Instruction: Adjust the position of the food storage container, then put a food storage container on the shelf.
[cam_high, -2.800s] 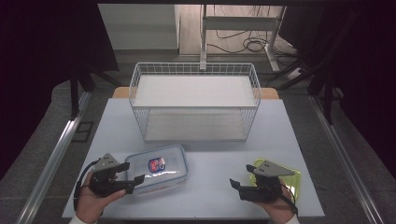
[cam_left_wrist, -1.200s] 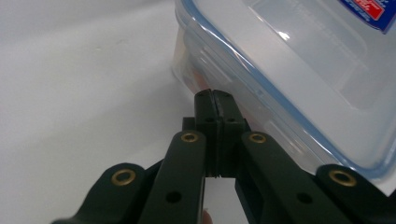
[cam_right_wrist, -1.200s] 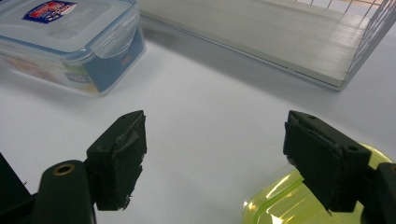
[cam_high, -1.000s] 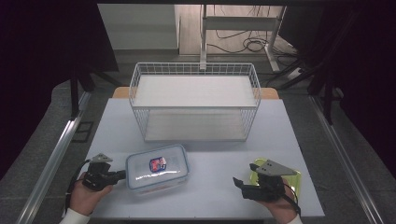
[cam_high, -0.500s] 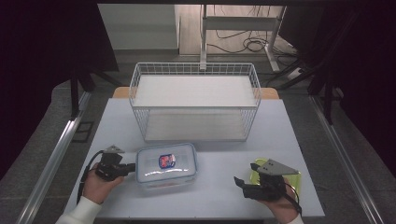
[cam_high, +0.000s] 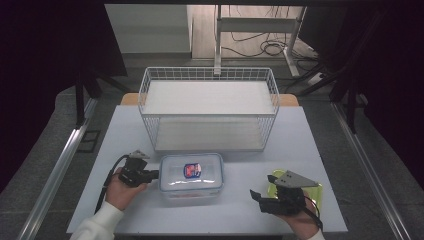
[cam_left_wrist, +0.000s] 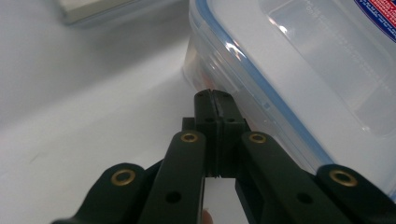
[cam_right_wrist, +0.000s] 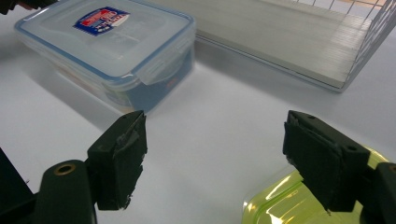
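Observation:
A clear lidded food container with a blue seal and a red-and-blue label lies on the white table, in front of the wire basket. My left gripper is shut with nothing between its jaws. In the left gripper view, the left gripper has its tips right at the left side wall of the food container. My right gripper stands open at the front right. In the right gripper view, nothing lies between the jaws of the right gripper, and the food container sits farther off.
A yellow-green plastic piece lies under the right hand, and the yellow-green plastic piece sits by the right jaw. The wire basket holds a pale board as its floor. Bare table stretches between the two hands.
The left hand moved right and slightly toward the basket. The food container slid the same way in front of its shut tips. The right hand stayed put.

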